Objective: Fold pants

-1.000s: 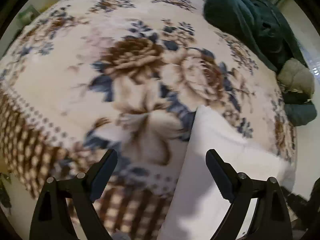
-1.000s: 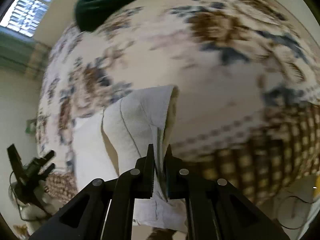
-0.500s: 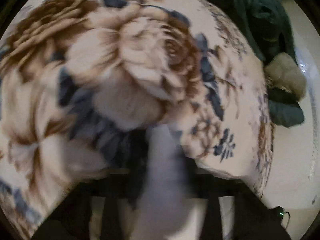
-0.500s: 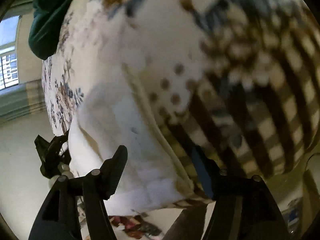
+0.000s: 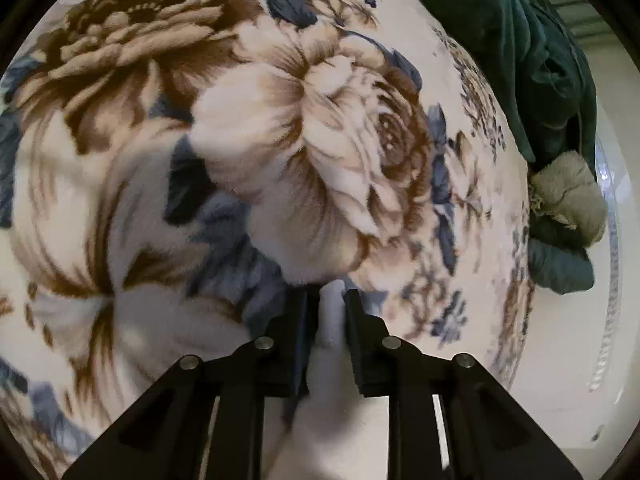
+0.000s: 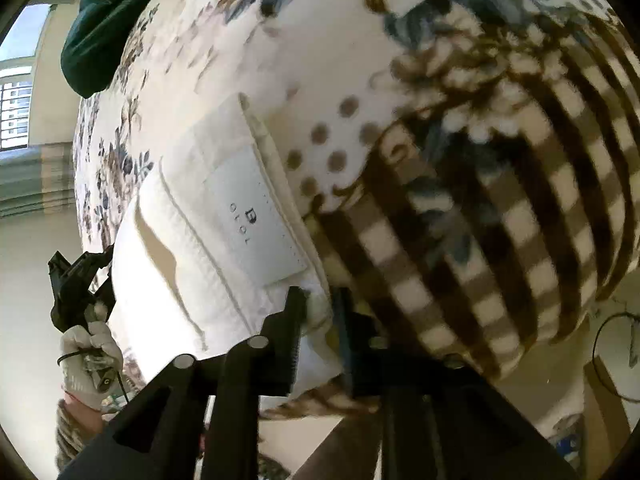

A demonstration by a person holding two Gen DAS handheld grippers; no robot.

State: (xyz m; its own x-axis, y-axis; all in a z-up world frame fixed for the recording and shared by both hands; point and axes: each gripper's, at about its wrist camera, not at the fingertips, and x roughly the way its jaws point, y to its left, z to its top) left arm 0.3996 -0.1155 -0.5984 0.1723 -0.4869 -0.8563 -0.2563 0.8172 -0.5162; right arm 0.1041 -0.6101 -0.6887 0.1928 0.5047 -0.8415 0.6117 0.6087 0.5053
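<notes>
Left wrist view: a second ago the left gripper (image 5: 332, 300) hung spread above the floral blanket (image 5: 280, 128) with the white pants (image 5: 332, 392) lying just under its right finger. Now it is down low and pinched on a ridge of that white cloth, which bunches up between the two fingers. A dark green garment (image 5: 520, 52) is heaped at the far right, well apart from the action.

Right wrist view: here the sequence went grip, release, grip. The right gripper (image 6: 316, 312) was clamped on a raised flap, then spread over the laid-down cloth, and now it pinches the near corner of the pants (image 6: 208, 232), just below the sewn label (image 6: 256, 216). The pants lie flat on the blanket (image 6: 480, 160) near the checked border, already doubled into a thick pad. At the far left edge of the pants, the other gripper (image 6: 84, 276) and the gloved left hand (image 6: 90, 360) holding it are at the cloth.

My read: one fold is down and both ends are gripped, so the next fold looks ready to start.
</notes>
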